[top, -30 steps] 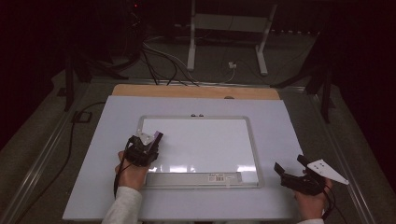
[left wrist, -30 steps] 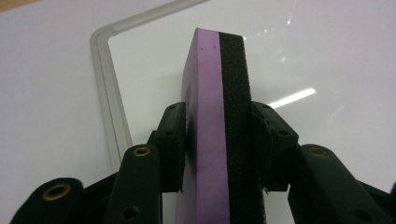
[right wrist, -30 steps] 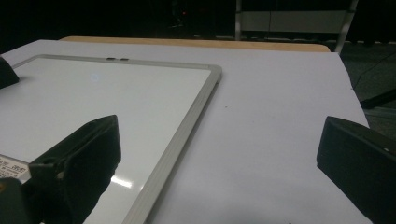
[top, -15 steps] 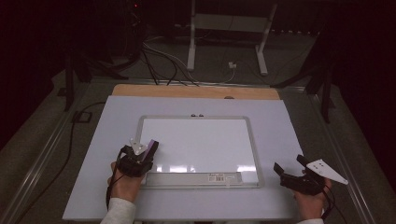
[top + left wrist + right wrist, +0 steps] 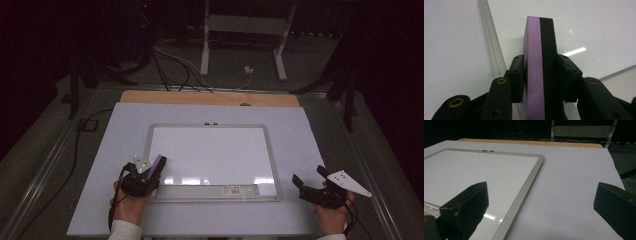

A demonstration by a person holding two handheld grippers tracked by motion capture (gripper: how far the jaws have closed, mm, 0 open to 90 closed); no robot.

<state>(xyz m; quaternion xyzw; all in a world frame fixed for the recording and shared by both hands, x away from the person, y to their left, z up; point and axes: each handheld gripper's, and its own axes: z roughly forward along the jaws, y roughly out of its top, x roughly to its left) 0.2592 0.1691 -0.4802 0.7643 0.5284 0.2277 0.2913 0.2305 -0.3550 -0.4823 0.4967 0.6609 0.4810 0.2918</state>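
High view: left gripper [image 5: 152, 171] clamps the eraser [image 5: 539, 62] at the whiteboard's [image 5: 210, 155] near-left corner; tilted, it could snag the frame. Right gripper [image 5: 311, 182] gapes wide.

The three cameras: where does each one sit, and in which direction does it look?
High view: above the person's side, looking forward and down on the whiteboard; both hands show.
Left gripper view: on the left gripper, looking along its jaws clamped on the eraser.
Right gripper view: on the right gripper, jaws open, looking across the table.
All share the whiteboard.
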